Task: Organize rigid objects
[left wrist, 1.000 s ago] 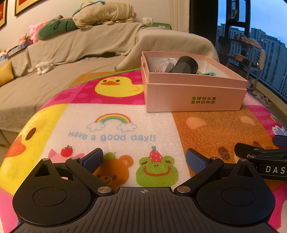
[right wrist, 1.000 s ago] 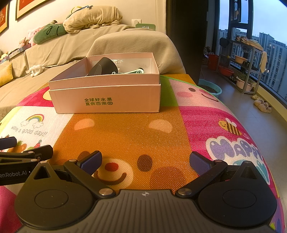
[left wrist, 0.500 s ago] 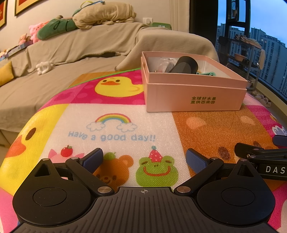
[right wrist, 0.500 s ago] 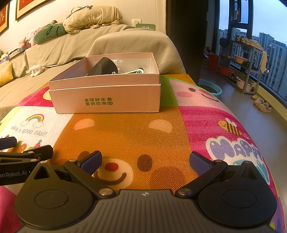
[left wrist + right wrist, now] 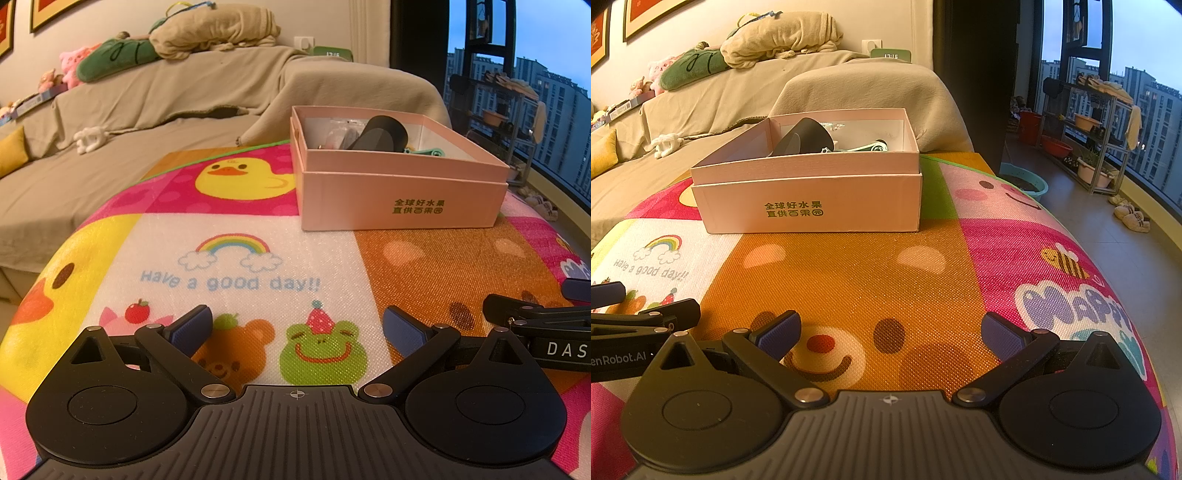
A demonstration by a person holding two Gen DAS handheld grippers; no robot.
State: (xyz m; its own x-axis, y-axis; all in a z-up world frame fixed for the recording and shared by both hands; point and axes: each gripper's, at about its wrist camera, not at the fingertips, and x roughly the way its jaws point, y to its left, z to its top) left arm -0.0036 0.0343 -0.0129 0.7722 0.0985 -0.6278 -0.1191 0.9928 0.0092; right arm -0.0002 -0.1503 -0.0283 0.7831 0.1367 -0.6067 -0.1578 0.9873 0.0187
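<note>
On the cartoon mat (image 5: 236, 258), through my left wrist camera, I have the left gripper (image 5: 297, 326) low near the front edge with its jaws wide apart and nothing between them, the frog print showing in the gap. The pink box (image 5: 402, 199) stands ahead and to the right, well apart from my fingertips. Over its near wall I can see a dark cylindrical object (image 5: 380, 133) leaning inside, something pale and clear behind it that I cannot identify, and a mint-green item (image 5: 424, 151) by the right side. No loose object lies on the mat in this view. At the right edge, part of the other tool shows, just beside mine.

From the right wrist camera, the right gripper (image 5: 891, 332) is likewise spread wide and empty over the orange bear face. Here the pink box (image 5: 812, 199) sits ahead and slightly left, and I look into it from the other corner: the dark cylindrical object (image 5: 807, 138) shows its open mouth, and the mint-green item (image 5: 866, 147) reads as a long, thin piece. This view alone shows the mat's right side and the floor beyond, also free of loose items.

I judge the sorting finished or paused, both tools parked. Any next move calls for first finding something left to collect.
</note>
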